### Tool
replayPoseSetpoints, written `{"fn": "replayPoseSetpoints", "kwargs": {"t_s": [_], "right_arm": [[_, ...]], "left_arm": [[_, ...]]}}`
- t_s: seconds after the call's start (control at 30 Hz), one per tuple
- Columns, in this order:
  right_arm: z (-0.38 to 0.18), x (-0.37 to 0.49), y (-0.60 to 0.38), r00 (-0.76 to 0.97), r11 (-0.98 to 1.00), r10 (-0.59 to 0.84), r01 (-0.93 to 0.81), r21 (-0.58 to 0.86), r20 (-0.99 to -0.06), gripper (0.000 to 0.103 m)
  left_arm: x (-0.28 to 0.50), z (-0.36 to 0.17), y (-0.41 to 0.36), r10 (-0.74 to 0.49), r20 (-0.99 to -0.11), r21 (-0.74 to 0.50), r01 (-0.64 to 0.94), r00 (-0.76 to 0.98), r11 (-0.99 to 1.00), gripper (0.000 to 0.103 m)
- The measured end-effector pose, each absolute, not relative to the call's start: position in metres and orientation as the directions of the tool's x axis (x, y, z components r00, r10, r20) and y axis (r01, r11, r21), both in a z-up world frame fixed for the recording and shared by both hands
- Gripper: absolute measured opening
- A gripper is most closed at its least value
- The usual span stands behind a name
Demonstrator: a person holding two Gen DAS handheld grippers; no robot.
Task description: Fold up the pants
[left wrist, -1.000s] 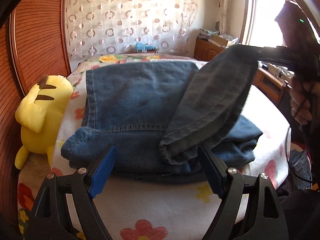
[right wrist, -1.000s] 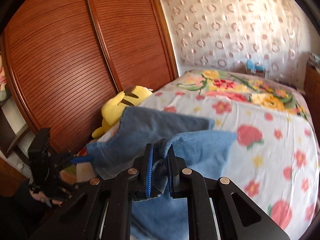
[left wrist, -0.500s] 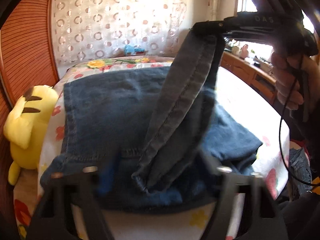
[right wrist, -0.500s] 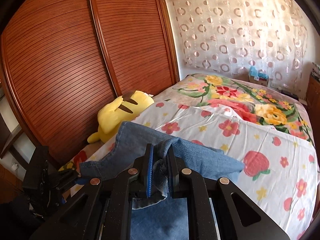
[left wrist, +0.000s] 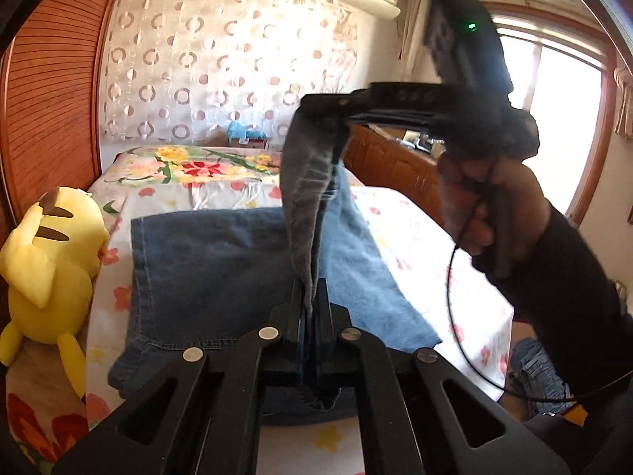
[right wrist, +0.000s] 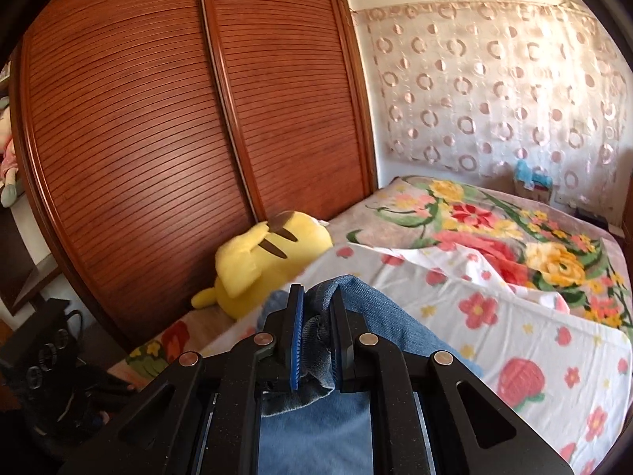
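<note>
Blue denim pants [left wrist: 221, 261] lie spread on the flowered bed, one leg lifted off them. My left gripper [left wrist: 311, 297] is shut on the lower end of that raised leg, the denim edge pinched between its pads. My right gripper [left wrist: 320, 109], held in a person's hand, grips the same leg higher up, so the fabric hangs stretched between the two. In the right wrist view my right gripper [right wrist: 316, 297] is shut on a bunched fold of denim [right wrist: 379, 316], which drapes down under the fingers.
A yellow plush toy [left wrist: 47, 269] lies at the bed's left edge against the slatted wooden wardrobe doors [right wrist: 158, 118]. A wooden dresser [left wrist: 395, 158] stands along the right side under the window. More denim [left wrist: 530, 372] lies low at the right.
My left gripper went from wide open around the leg's end to shut on it and rose. The right gripper carried its end of the leg upward and toward the left.
</note>
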State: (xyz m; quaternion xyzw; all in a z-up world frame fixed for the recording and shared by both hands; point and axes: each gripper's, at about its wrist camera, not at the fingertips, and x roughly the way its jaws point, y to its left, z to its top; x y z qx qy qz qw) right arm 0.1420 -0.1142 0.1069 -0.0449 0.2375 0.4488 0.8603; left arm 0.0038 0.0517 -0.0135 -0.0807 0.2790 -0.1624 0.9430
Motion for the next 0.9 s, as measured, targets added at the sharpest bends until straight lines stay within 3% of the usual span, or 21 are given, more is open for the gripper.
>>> {"fn": "replayPoseSetpoints", "kwargs": {"t_s": [0.1, 0.47, 0.63, 0.9], "right_arm": [[0.104, 0.142, -0.106, 0.458, 0.551, 0.796, -0.819, 0.161, -0.396, 0.012], [0.068, 0.164, -0.050, 0.420, 0.558, 0.753, -0.816, 0.152, -0.506, 0.012], [0.069, 0.172, -0.047, 0.434, 0.586, 0.715, -0.799, 0.132, -0.549, 0.059], [0.070, 0.162, -0.102, 0.546, 0.688, 0.617, -0.724, 0.051, -0.567, 0.062]], "left_arm": [[0.002, -0.014, 0.059, -0.320, -0.500, -0.227, 0.235, 0.805, 0.945, 0.004], [0.006, -0.052, 0.101, -0.243, -0.575, -0.268, 0.102, 0.781, 0.958, 0.004], [0.011, -0.067, 0.109, -0.232, -0.612, -0.276, 0.071, 0.756, 0.959, 0.004], [0.018, -0.075, 0.113, -0.200, -0.644, -0.255, 0.040, 0.738, 0.966, 0.004]]}}
